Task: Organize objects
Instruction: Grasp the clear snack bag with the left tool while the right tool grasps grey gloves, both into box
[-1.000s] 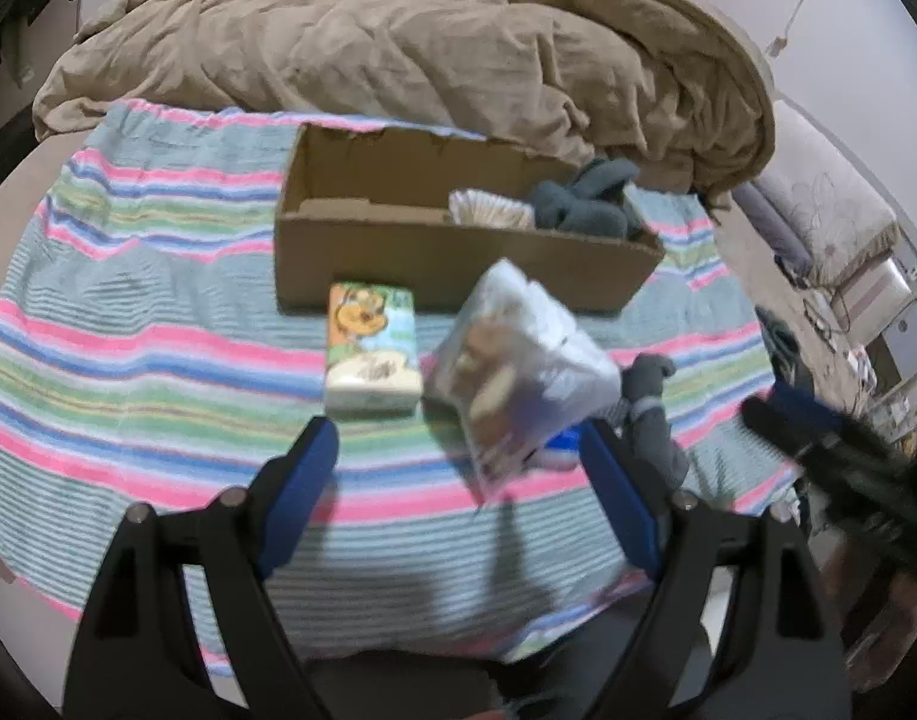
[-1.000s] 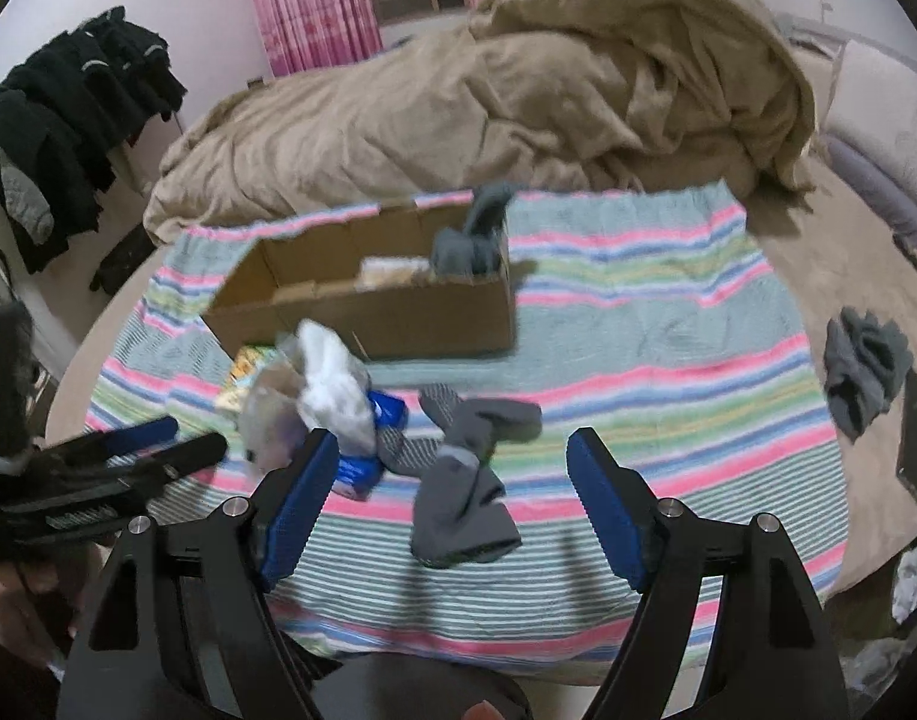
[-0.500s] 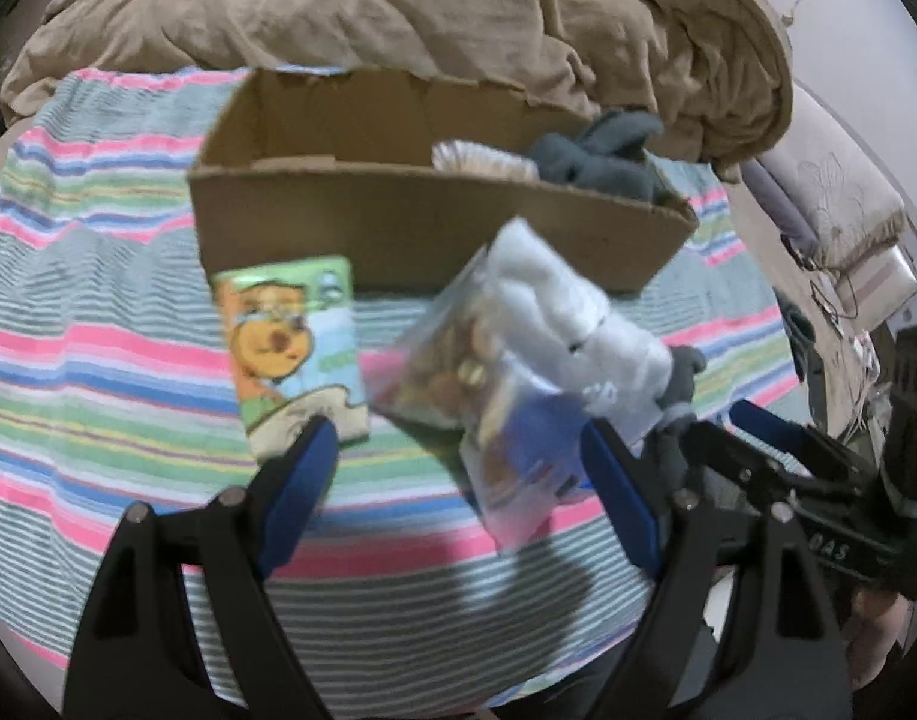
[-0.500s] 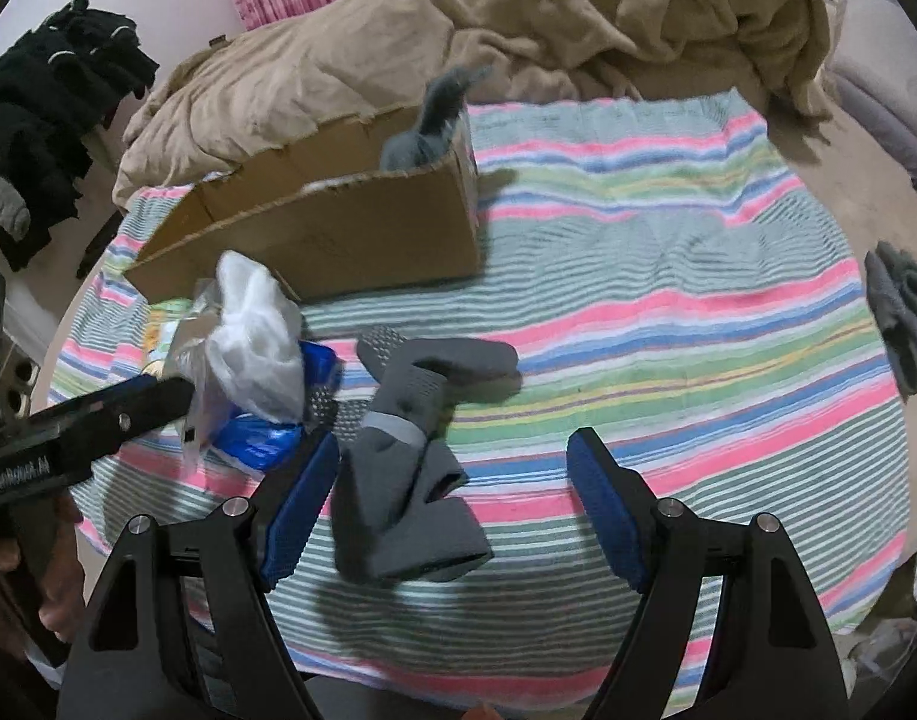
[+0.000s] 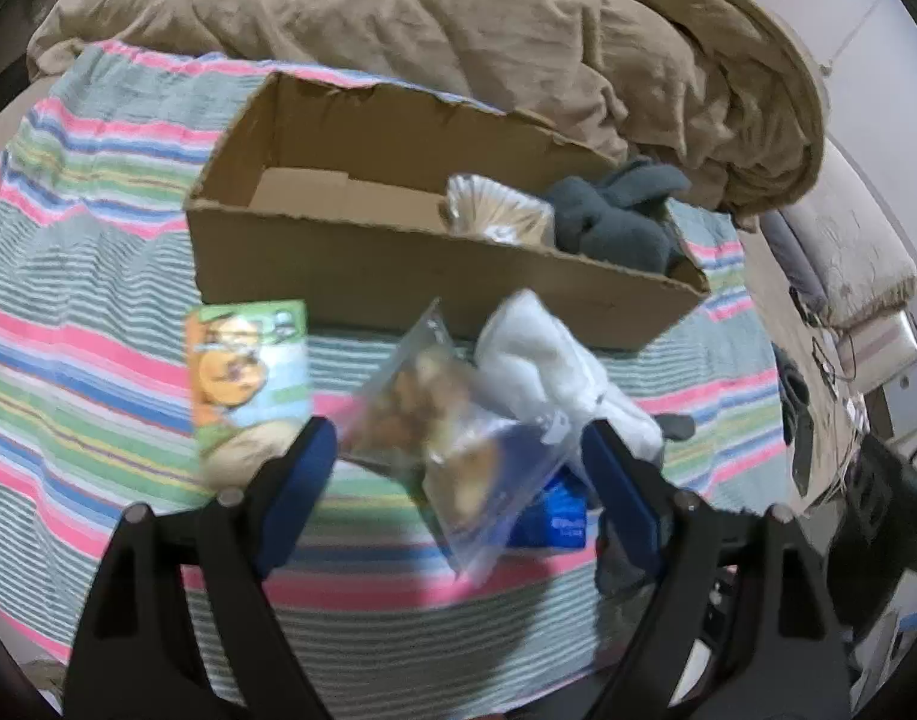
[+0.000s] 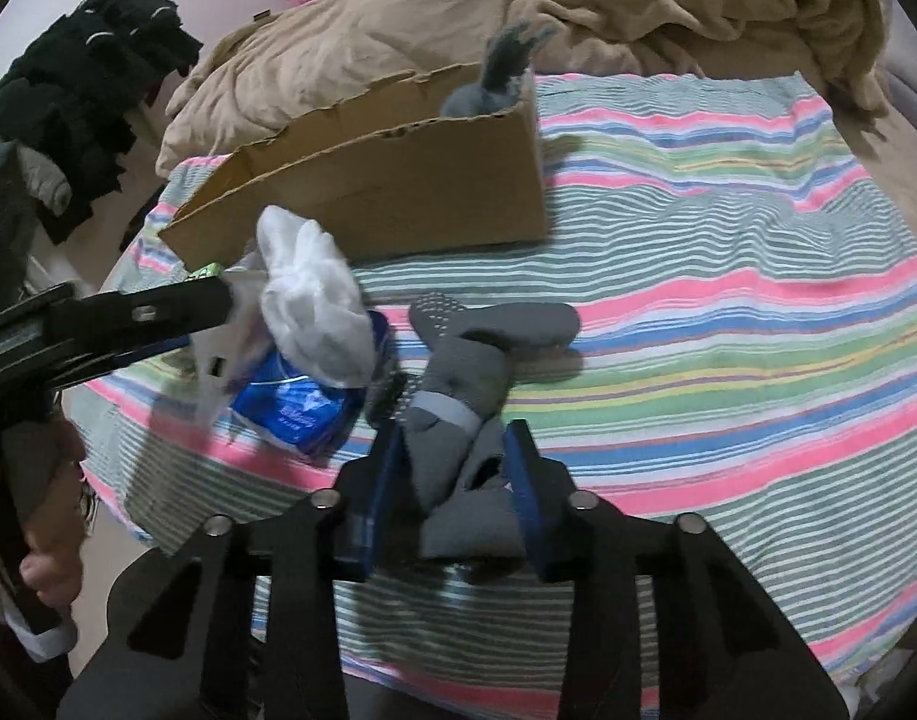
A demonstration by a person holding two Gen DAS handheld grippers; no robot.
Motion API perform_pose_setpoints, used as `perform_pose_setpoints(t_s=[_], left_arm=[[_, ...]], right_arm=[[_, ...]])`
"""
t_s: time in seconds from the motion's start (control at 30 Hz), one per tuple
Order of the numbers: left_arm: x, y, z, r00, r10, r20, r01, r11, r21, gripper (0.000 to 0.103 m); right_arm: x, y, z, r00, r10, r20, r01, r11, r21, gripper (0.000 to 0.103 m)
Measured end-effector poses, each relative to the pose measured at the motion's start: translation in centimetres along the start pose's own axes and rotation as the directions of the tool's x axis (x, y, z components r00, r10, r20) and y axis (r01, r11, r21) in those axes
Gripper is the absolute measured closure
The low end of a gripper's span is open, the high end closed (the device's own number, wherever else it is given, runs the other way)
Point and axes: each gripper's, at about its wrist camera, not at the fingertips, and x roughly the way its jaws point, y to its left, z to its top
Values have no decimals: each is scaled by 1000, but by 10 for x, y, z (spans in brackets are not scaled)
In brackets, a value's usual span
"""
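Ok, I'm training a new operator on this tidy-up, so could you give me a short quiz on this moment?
1. True or false: the right claw is closed on the grey socks.
2. What lies between the fingers of the open left claw? A) clear snack bag B) orange-green packet C) tan duvet
3. Fill in: the darker grey socks sit inside the ____.

Key: 1 true; 2 A; 3 cardboard box.

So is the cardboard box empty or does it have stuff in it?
It has stuff in it. The cardboard box holds gray socks and a pale packet at one end; the rest shows bare bottom.
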Motion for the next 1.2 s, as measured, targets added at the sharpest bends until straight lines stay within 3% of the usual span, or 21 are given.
perform_pose_setpoints(t_s=[0.17,0.33,0.47,0.67,1.2], left_arm=[[18,-8,-2,1000,10,-17,-8,995,98,9],[23,-18,-9,999,45,-11,-41,975,218,10],[30,-17,-13,996,90,-10,-84,965,248,35],[17,-11,-11,998,61,25,-65,969,239,51],[-48,-7,-16,992,0,124,-29,971,236,54]], right_arm=[[-2,-5,0,999,38,0,-38,999,23,75],[-9,-8,0,999,50,10,-50,998,31,80],[-13,-7,0,999,40,18,-41,999,27,82],[-22,-7,1,999,26,33,-26,999,27,87],[-55,7,11,996,4,88,-4,1000,-4,93]])
